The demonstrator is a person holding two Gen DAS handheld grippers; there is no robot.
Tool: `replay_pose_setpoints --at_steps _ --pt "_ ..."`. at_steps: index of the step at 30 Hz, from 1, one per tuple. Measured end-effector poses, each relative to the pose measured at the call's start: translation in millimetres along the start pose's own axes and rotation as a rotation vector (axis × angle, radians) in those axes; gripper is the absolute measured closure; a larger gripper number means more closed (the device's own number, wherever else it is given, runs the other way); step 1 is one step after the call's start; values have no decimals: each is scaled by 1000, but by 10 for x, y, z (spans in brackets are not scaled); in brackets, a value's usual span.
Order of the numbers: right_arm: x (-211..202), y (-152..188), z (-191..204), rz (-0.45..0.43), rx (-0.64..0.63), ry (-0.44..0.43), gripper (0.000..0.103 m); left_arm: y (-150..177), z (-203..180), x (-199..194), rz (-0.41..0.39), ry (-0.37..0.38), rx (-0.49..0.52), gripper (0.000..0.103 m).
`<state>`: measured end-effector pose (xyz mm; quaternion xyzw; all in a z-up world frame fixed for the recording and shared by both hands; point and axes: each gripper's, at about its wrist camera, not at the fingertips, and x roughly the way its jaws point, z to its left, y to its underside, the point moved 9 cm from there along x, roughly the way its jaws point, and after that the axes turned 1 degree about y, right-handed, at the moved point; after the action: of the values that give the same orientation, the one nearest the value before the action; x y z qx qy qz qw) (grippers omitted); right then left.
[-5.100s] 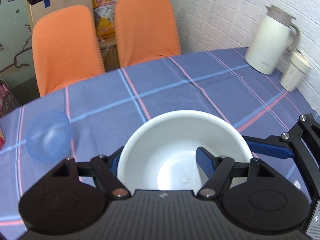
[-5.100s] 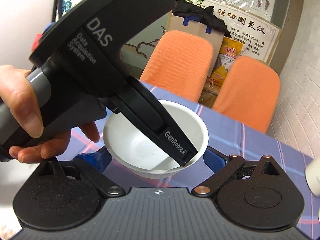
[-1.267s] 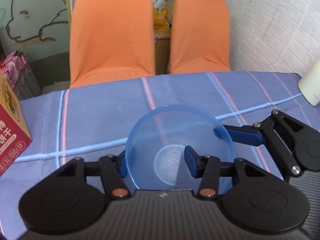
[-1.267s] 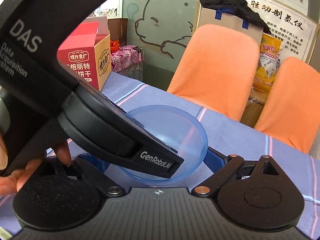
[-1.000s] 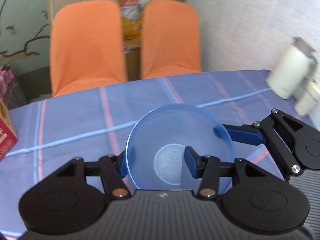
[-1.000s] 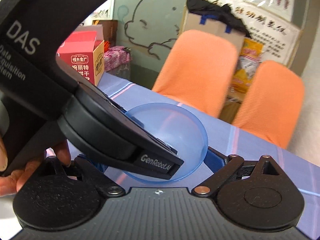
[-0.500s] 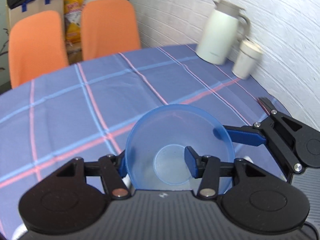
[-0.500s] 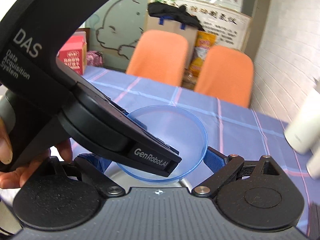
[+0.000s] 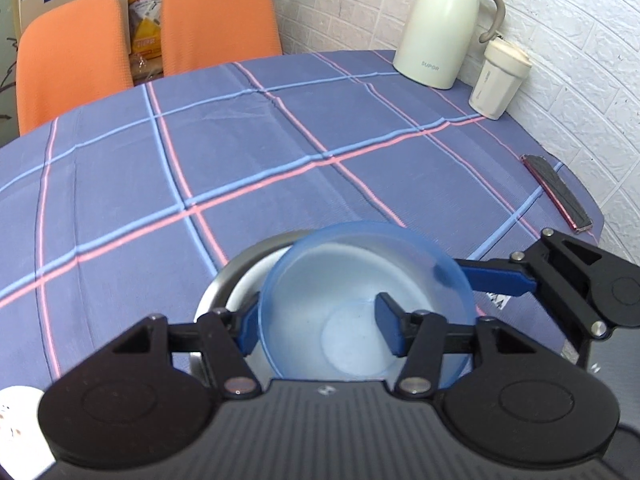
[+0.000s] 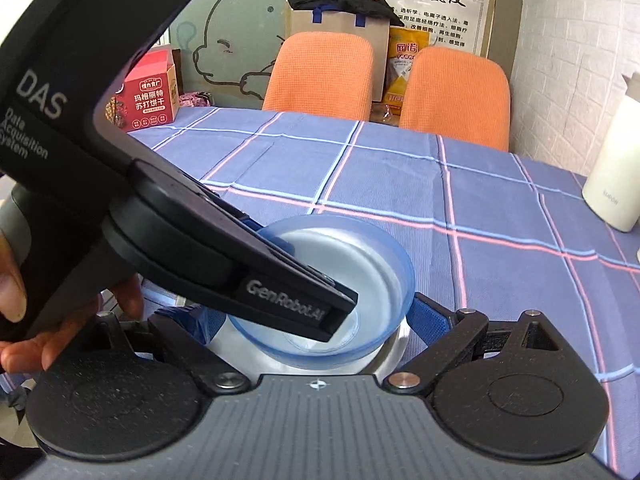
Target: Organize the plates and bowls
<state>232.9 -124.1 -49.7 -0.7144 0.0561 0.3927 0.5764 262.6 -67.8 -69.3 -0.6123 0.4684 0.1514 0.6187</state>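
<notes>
The blue bowl (image 9: pixel 366 300) sits in the white bowl (image 9: pixel 250 280), near table edge. The left gripper (image 9: pixel 318 326), its jaws just opening, straddles its rim; the right gripper (image 10: pixel 304 320) stands half-open around it. A careless withdrawal could tip the bowl.

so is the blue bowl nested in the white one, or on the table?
Nested. The blue bowl sits inside the white bowl, itself inside a metal bowl.

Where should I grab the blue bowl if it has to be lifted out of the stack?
By its rim. The blue bowl sits mouth-up, nested in the white bowl, so only its thin upper wall stands clear. Coming down from above on the near side looks best, with the fingers straddling that wall, one inside and one outside.
</notes>
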Motion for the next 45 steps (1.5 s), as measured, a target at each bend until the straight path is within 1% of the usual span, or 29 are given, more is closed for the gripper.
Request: replay_pose_setpoints --at_steps 1,2,4,8,12,16,19,25,29,38,41,45 --pt "2 22 -10 5 6 -2 19 10 12 -3 -2 3 -5 39" --pt "6 31 -15 8 13 -5 19 15 24 -11 -4 5 -11 33" --pt "-10 62 -25 12 27 -11 19 24 53 -64 -17 9 -26 28" --pt "-89 158 -45 11 64 -18 19 44 119 -281 -71 13 -47 25" --pt "-289 313 -55 -30 131 -29 19 23 205 -503 -145 -10 -72 22" --pt "-412 364 -89 -69 182 -20 18 -23 302 -587 -170 -30 -97 19" --pt "-422 343 -133 -84 202 -6 18 -19 370 -560 -160 -55 -98 14" --pt "-366 365 -222 -82 249 -6 18 21 422 -443 -128 -75 -94 11" --pt "-297 388 -277 -65 276 -5 18 15 431 -377 -117 -85 -83 10" --pt "-154 347 -362 -53 303 1 18 -3 463 -245 -90 -92 -78 9" --pt "-95 343 -376 -44 313 -10 18 -11 492 -206 -80 -95 -78 9" --pt "17 322 -394 -28 317 -14 18 -17 523 -94 -46 -104 -79 9"
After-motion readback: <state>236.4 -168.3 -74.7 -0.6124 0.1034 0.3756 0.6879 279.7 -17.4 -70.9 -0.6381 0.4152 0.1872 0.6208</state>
